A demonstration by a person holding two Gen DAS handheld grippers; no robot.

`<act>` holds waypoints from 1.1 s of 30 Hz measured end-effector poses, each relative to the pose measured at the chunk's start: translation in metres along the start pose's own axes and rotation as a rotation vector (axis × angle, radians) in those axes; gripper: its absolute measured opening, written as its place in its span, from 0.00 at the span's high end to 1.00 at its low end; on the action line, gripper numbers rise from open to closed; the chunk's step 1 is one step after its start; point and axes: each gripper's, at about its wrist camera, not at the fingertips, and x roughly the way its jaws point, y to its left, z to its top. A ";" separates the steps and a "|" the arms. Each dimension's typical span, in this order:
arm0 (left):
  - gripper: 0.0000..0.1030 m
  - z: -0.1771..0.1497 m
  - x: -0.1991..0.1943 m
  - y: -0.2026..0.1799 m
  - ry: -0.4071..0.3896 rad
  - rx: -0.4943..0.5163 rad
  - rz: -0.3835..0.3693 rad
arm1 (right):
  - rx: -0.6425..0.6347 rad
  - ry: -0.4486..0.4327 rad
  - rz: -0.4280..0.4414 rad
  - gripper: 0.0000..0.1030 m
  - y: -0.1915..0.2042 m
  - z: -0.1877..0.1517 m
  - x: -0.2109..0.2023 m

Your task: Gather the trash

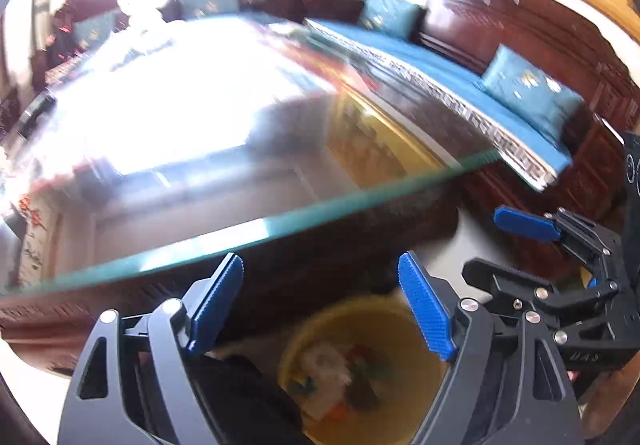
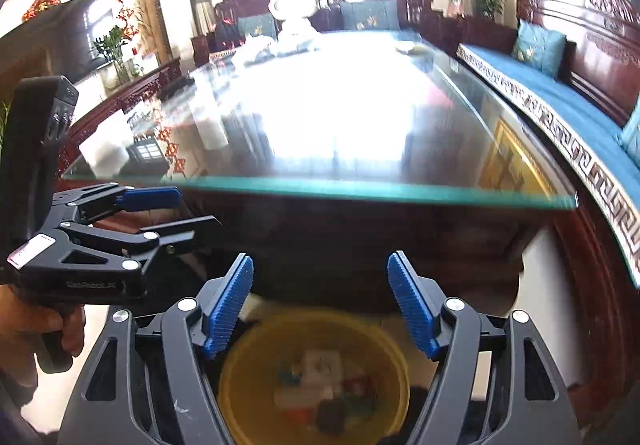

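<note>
Glass-topped worktop [image 2: 320, 117] fills both views, glaring with window light, a blue-cushioned wooden bench [image 2: 560, 85] along its side. Below its near edge sits the yellow bin [image 2: 248, 365] on the floor, trash [image 2: 320, 389] already heaped inside. Left claw [image 1: 320, 309] hangs above it, spread and empty; right claw [image 2: 320, 305] too, fingers wide apart.

We see a round yellow bin [image 2: 316, 377] standing upright on the pale floor, just below the near edge of the glass worktop. Inside it lies mixed trash [image 2: 320, 389]: white paper scraps with red, green, blue and dark bits, all blurred.
</note>
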 end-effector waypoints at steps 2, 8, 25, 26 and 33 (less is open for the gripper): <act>0.21 0.020 -0.005 0.011 -0.036 -0.015 0.032 | -0.012 -0.005 0.007 0.30 0.004 0.020 0.008; 0.12 0.069 -0.006 0.043 -0.099 -0.061 0.104 | -0.059 -0.038 0.010 0.23 0.015 0.074 0.034; 0.04 0.142 0.061 0.140 -0.110 -0.247 0.236 | 0.053 0.007 -0.035 0.08 -0.001 0.166 0.149; 0.04 0.144 0.066 0.142 -0.107 -0.253 0.237 | 0.061 0.011 -0.042 0.08 -0.002 0.170 0.154; 0.04 0.152 0.088 0.160 -0.092 -0.286 0.263 | 0.084 0.015 -0.055 0.08 -0.008 0.184 0.177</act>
